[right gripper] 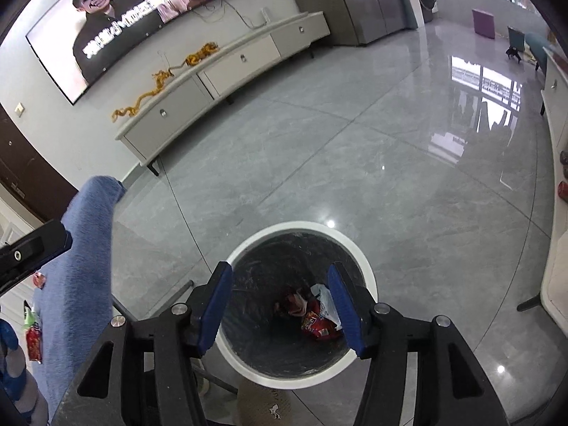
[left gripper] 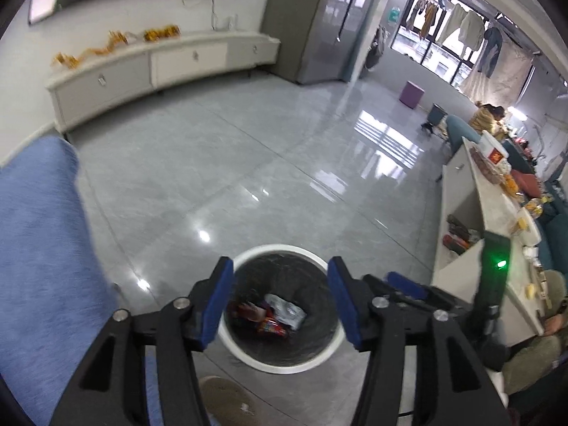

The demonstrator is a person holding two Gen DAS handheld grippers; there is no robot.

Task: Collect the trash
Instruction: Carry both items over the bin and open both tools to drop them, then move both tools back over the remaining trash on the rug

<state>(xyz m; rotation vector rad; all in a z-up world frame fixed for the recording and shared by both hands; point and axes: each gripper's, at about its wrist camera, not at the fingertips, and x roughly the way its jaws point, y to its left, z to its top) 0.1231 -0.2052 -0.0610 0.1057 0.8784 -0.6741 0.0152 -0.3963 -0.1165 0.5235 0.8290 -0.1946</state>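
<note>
A round trash bin with a white rim [left gripper: 321,358] and a dark liner stands on the grey floor below both grippers; it also shows in the right wrist view [right gripper: 369,269]. Red and white snack wrappers [left gripper: 280,316] lie at its bottom, seen in the right wrist view too [right gripper: 316,321]. My left gripper [left gripper: 280,298] is open and empty above the bin. My right gripper [right gripper: 280,301] is open and empty above the bin. The right gripper's body [left gripper: 419,291] shows beside the left one.
A blue fabric seat [left gripper: 39,248] is at the left, with wrappers [right gripper: 33,337] beside it. A white counter [left gripper: 497,213] with snacks is at the right. A TV cabinet [right gripper: 220,71] lines the far wall. A slippered foot [right gripper: 264,406] is near the bin.
</note>
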